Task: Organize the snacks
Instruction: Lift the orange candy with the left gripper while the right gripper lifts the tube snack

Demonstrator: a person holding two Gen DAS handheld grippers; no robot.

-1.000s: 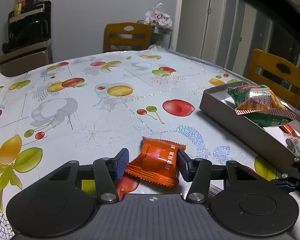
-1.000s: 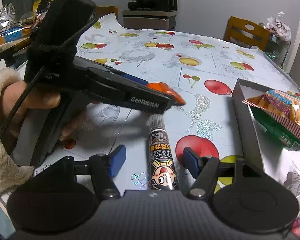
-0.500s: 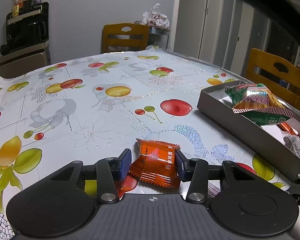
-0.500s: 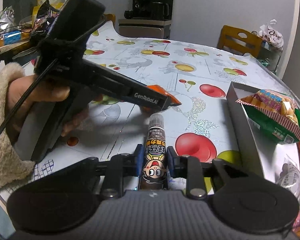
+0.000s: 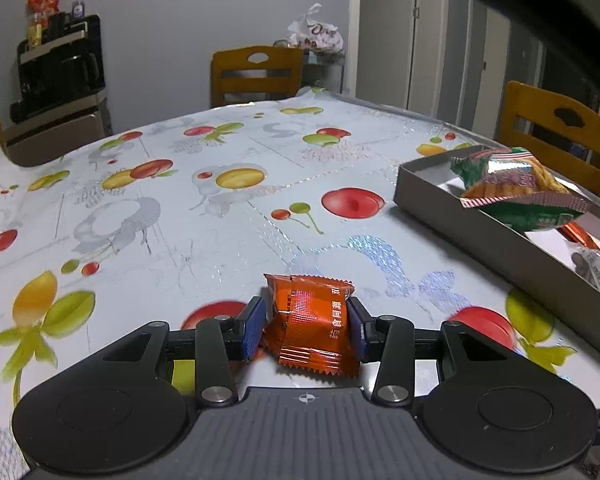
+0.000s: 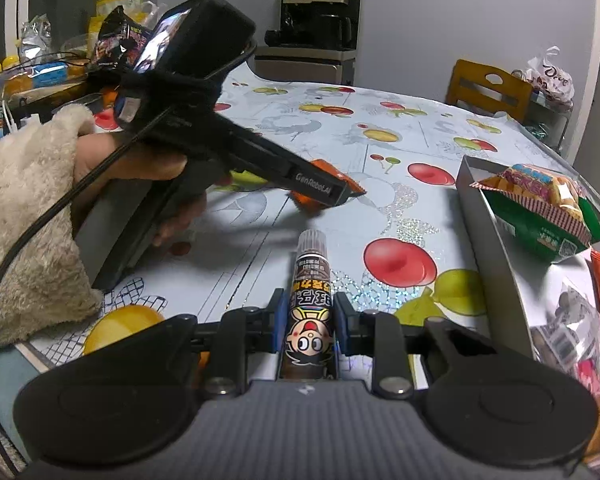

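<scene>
Two snacks: orange packet [image 5: 312, 328], brown tube [image 6: 308, 312].

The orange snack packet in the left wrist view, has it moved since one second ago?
Yes. The orange snack packet moved off the printed red fruit, and is now squeezed between the left tool's pads.

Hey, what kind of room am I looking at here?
Most likely a home dining room or kitchen corner: a table with a fruit-print tablecloth, wooden dining chairs around it, and a black coffee machine on a cabinet by the wall. Snack bags lie in a grey tray.
</scene>
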